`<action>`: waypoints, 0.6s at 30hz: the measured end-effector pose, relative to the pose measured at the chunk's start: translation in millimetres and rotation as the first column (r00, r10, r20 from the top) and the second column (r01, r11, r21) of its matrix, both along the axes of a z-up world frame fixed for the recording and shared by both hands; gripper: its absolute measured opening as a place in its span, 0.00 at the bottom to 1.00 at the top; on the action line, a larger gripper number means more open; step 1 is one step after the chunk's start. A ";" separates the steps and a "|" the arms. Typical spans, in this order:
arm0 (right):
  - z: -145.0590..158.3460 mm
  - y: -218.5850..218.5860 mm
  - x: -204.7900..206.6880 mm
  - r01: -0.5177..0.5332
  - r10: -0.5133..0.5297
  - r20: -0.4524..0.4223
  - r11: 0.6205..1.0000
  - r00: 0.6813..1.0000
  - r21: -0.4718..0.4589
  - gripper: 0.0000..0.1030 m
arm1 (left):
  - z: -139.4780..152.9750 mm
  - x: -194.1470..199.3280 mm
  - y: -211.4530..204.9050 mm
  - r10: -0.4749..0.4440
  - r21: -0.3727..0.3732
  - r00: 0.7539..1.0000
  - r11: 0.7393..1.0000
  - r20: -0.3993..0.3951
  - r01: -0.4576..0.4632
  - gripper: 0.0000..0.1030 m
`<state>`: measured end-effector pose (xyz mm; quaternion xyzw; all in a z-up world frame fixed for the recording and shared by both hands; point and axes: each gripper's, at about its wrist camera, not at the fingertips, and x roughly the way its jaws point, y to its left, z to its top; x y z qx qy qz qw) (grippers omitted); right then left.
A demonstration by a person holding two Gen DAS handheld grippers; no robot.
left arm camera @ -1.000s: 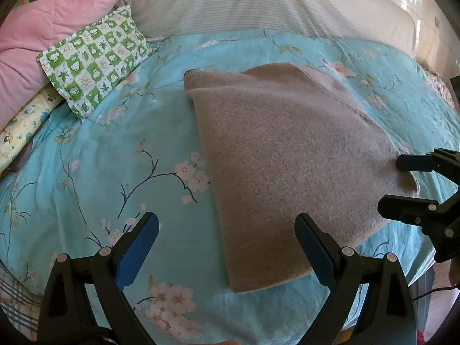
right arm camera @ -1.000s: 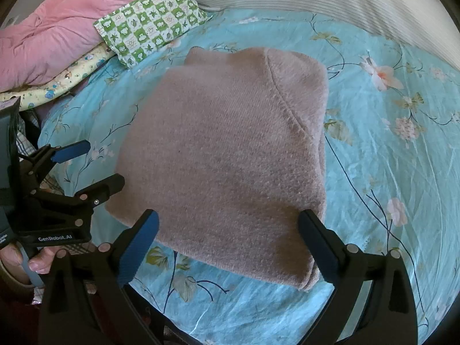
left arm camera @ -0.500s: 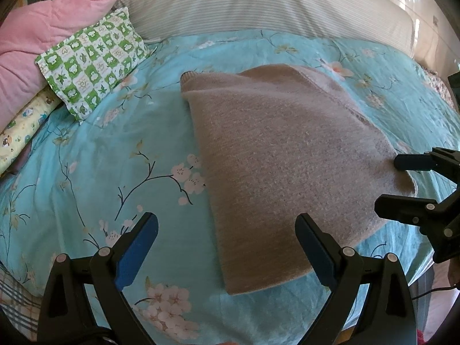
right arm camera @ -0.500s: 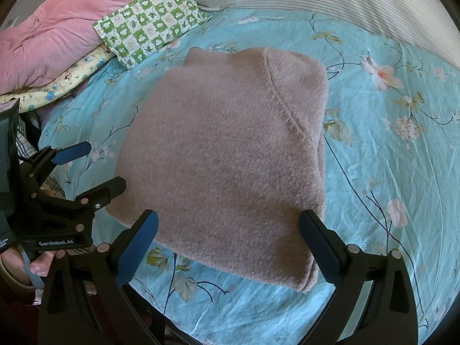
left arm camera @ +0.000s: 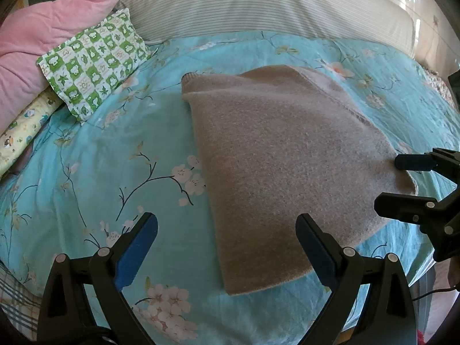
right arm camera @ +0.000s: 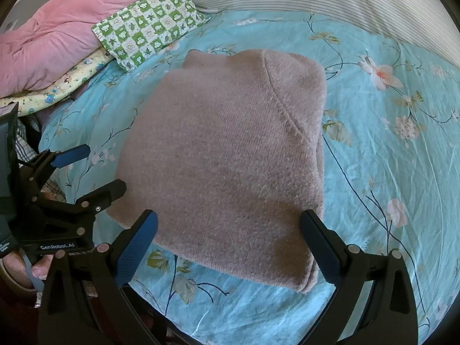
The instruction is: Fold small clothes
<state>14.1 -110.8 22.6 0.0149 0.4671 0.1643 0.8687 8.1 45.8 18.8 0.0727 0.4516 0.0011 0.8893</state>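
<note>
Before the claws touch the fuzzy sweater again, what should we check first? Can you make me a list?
1. Left claw open and empty: ok.
2. Right claw open and empty: ok.
3. Sweater folded into a flat bundle on the blue flowery bedspread: ok.
4. Green checked pillow apart from the sweater: ok.
5. Layers underneath neat: cannot tell, hidden.

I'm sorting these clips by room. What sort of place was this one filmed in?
Most likely a bedroom in a home: the folded brown sweater lies on a bed's turquoise floral sheet, with a green checked pillow and a pink quilt bunched at its far side.
</note>
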 end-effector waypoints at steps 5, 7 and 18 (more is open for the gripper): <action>0.0 -0.6 0.5 -0.001 0.001 0.000 1.000 1.000 0.001 0.96 | 0.9 -0.6 -1.1 0.004 0.006 1.000 1.000 0.005 -0.004 0.95; -0.1 -0.6 0.4 -0.002 0.002 0.000 1.000 1.000 0.000 0.96 | 1.2 -0.5 -1.7 0.000 0.008 1.000 1.000 0.007 0.000 0.95; 0.0 -2.0 0.6 -0.003 0.003 0.001 1.000 1.000 0.002 0.96 | 3.2 -0.2 -3.0 -0.005 0.009 1.000 1.000 0.010 0.005 0.95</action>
